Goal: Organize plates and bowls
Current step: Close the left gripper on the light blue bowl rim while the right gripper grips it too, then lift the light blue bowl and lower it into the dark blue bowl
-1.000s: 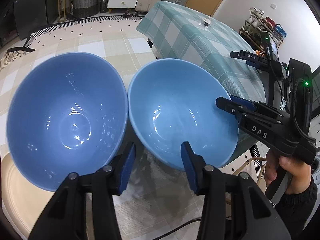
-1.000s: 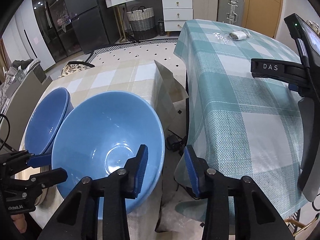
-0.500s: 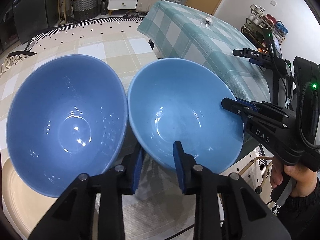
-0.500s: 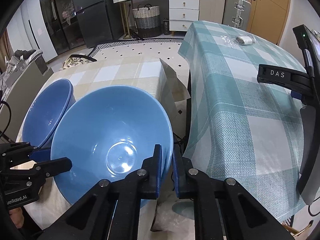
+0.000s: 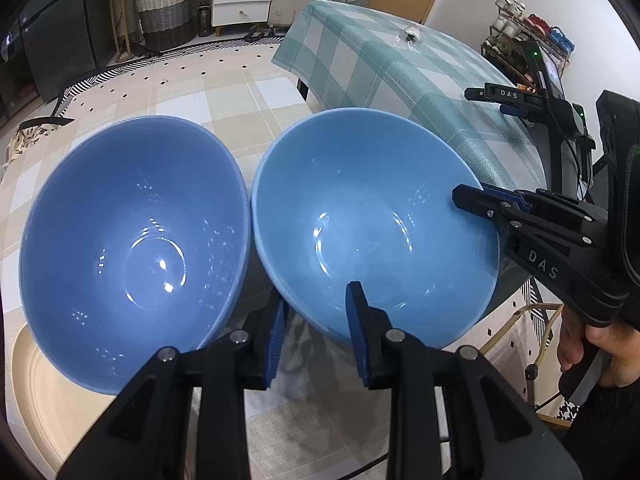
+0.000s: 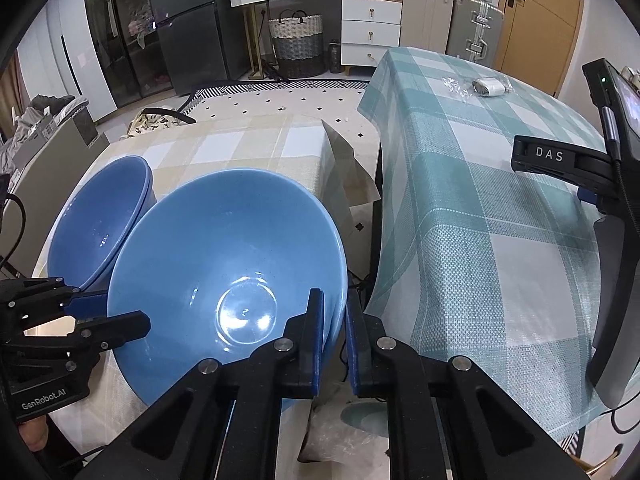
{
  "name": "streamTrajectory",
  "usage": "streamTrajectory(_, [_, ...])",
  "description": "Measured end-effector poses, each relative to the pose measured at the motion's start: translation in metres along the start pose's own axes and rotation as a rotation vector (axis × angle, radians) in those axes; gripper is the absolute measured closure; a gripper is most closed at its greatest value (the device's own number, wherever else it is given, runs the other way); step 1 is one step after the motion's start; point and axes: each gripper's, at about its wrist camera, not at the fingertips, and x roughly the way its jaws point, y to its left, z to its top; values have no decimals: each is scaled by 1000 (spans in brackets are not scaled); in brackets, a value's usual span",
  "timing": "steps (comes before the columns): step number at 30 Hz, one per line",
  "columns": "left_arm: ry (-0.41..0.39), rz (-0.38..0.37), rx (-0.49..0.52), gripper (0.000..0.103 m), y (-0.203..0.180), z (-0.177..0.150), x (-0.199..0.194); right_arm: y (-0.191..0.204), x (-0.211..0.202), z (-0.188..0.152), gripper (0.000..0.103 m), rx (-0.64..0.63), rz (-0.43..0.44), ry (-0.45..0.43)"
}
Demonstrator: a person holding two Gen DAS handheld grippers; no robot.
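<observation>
Only the left view shows a cream plate [image 5: 38, 392]. Both the left gripper [image 5: 316, 332] and right gripper [image 6: 334, 332] clamp 1 glossy, round light bowl's [image 6: 224, 264] rim; the dark bowl [image 5: 120, 240] touches it.

Two blue bowls are seen side by side from above, rims touching. The darker blue bowl [image 5: 132, 248] lies at the left, partly over a cream plate [image 5: 44, 384]. The lighter blue bowl [image 5: 368, 224] lies at the right, and its near wall is gripped between the blue pads [image 5: 358, 332] of the left gripper [image 5: 316, 336]. Its far right rim is clamped by the right gripper [image 5: 486, 204], which is held in a hand [image 5: 600, 352]. A beige checked tablecloth [image 5: 224, 92] is seen beneath the bowls, and a teal checked tablecloth [image 5: 380, 60] covers the adjoining table behind.
</observation>
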Motion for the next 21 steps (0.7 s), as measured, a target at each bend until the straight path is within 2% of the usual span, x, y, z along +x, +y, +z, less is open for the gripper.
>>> streamTrajectory(10, [-38, 6, 29, 76, -7, 1, -12, 1, -14, 0, 93, 2, -21, -24])
streamTrajectory(21, [-93, -7, 49, 76, -13, 5, -36, 7, -51, 0, 93, 11, -40, -98])
